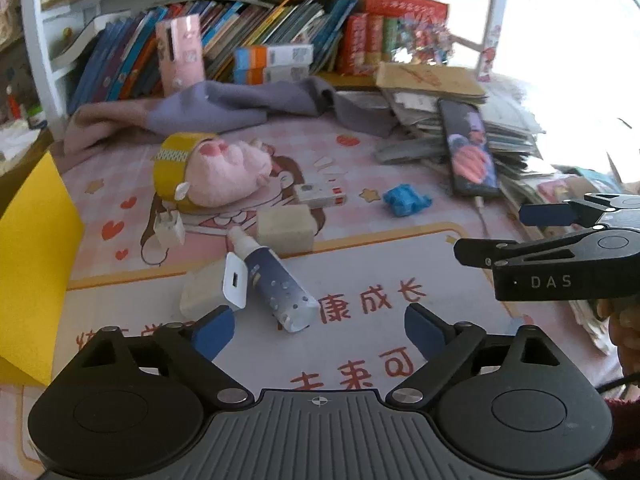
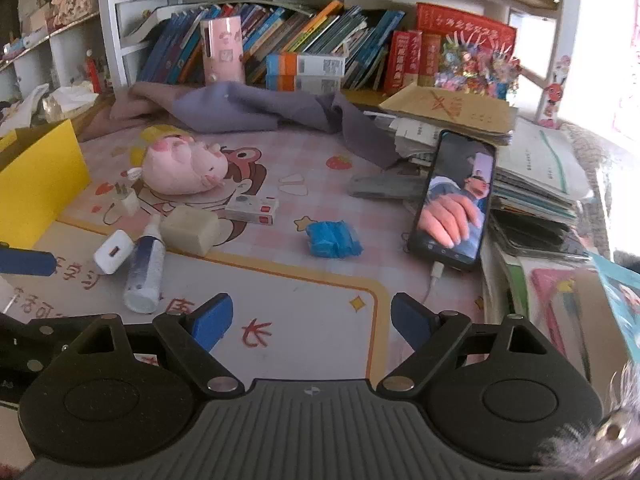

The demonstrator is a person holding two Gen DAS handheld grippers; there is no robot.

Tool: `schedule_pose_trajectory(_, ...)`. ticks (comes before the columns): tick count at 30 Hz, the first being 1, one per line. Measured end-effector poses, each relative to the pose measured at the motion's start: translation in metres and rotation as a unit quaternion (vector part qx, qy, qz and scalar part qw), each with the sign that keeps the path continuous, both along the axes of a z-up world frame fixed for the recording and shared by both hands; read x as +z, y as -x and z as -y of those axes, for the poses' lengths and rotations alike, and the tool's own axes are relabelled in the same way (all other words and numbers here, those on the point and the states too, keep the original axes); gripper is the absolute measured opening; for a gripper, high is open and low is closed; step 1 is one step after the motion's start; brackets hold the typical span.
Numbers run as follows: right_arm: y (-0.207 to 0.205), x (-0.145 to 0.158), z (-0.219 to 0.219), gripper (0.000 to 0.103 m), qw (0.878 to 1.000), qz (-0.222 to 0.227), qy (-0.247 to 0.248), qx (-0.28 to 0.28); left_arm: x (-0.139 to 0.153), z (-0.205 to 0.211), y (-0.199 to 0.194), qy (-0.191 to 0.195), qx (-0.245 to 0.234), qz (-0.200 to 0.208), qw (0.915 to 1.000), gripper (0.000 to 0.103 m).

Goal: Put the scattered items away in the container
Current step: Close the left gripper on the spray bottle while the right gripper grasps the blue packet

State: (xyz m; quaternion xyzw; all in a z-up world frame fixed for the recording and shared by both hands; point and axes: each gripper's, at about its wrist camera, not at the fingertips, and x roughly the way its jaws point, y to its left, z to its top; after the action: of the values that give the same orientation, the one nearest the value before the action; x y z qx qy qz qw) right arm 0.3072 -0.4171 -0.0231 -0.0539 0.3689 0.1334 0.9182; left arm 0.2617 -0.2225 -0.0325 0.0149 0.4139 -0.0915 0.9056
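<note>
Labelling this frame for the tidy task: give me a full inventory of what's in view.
spray bottle: 1, blue and white, lying on mat, near centre
white charger: 1, white, left of the bottle
beige block: 1, off-white, behind the bottle
pink plush: 1, pink, mid mat
tape roll: 1, yellow, touching the plush
small box: 1, white and red, right of the plush
blue packet: 1, blue, right mat
plug adapter: 1, white, left of the block
yellow container: 1, yellow, left edge
phone: 1, black, screen lit, leaning on the paper stack
left gripper: open
right gripper: open
</note>
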Motion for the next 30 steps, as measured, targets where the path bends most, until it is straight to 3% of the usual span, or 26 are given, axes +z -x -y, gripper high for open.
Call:
schedule_pose_trajectory(7,-0.037,-0.019,0.002,0.085,1.000,-0.012,0.005,0.001,-0.025,0.002,-0.029,0.004,0.055,-0.034,0.9979,0.074)
schedule_pose_trajectory(14,-0.067,-0.032,-0.003,0.083,1.000,-0.007,0.016,0.012,-0.040,0.005,-0.045,0.017,0.090,-0.051,0.9945,0.071)
schedule_pose_trajectory(19,-0.084,-0.042,-0.006,0.083,1.000,-0.008,0.015,0.021,-0.045,0.004,-0.053,0.020,0.116,-0.063,0.9911,0.063)
schedule_pose_trajectory(24,-0.104,-0.051,-0.009,0.083,1.000,-0.009,0.011,0.021,-0.051,0.005,-0.062,0.007,0.136,-0.073,0.9880,0.062)
schedule_pose_trajectory(30,-0.118,-0.060,-0.011,0.083,1.000,-0.016,0.014,0.021,-0.054,0.005,-0.074,0.003,0.151,-0.073,0.9858,0.054)
